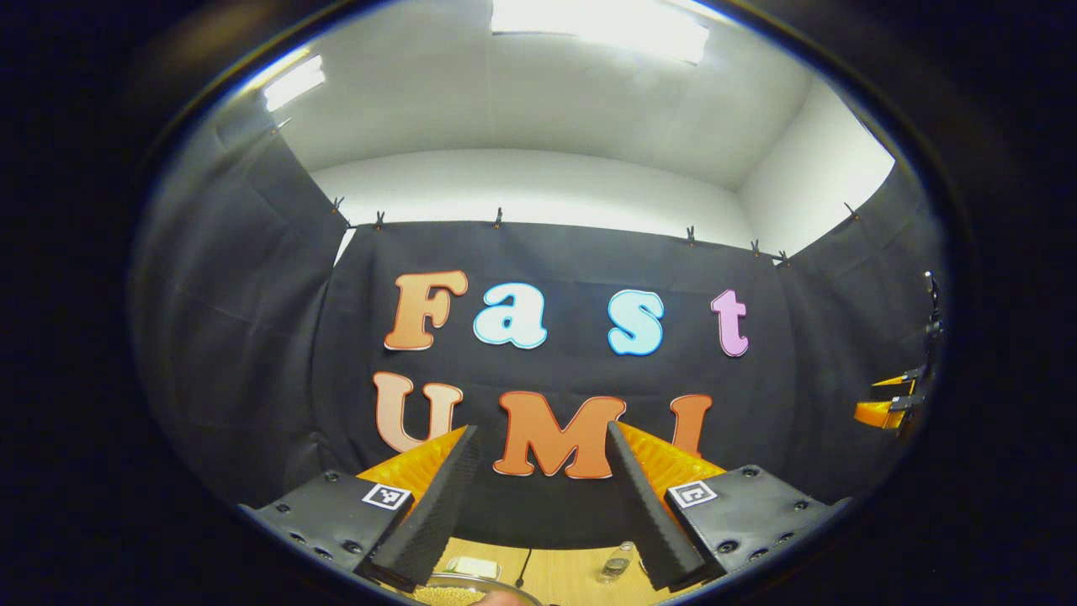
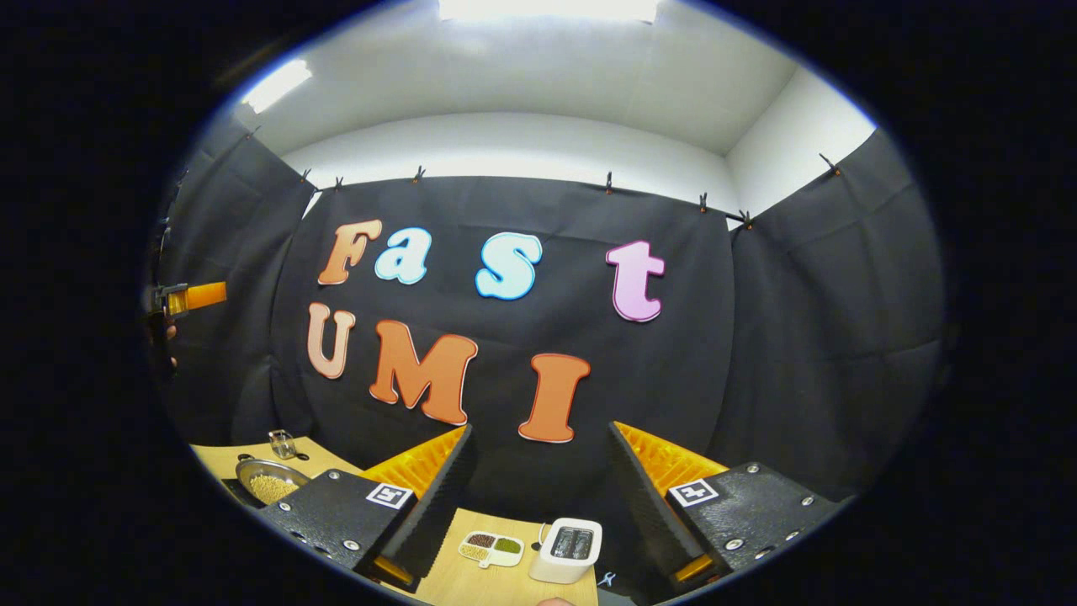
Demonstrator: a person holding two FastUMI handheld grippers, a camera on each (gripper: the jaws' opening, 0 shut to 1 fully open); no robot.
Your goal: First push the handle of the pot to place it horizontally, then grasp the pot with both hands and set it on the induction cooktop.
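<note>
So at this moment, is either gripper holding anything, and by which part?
Nothing is held. The left gripper and the right gripper both have their fingers spread wide with only air between them, raised above the table, away from the pot.

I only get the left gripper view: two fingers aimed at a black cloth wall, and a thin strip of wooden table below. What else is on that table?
Observer: The right gripper view shows a white toaster standing on the table, low between that gripper's fingers.
Operator: Is there anything next to it?
Observer: Yes, a divided dish lies just left of it in that view, with a different kind of grain or bean in each compartment.
Operator: And is the other gripper holding something?
Observer: No. The right gripper is open, and nothing sits between its fingers.
</note>
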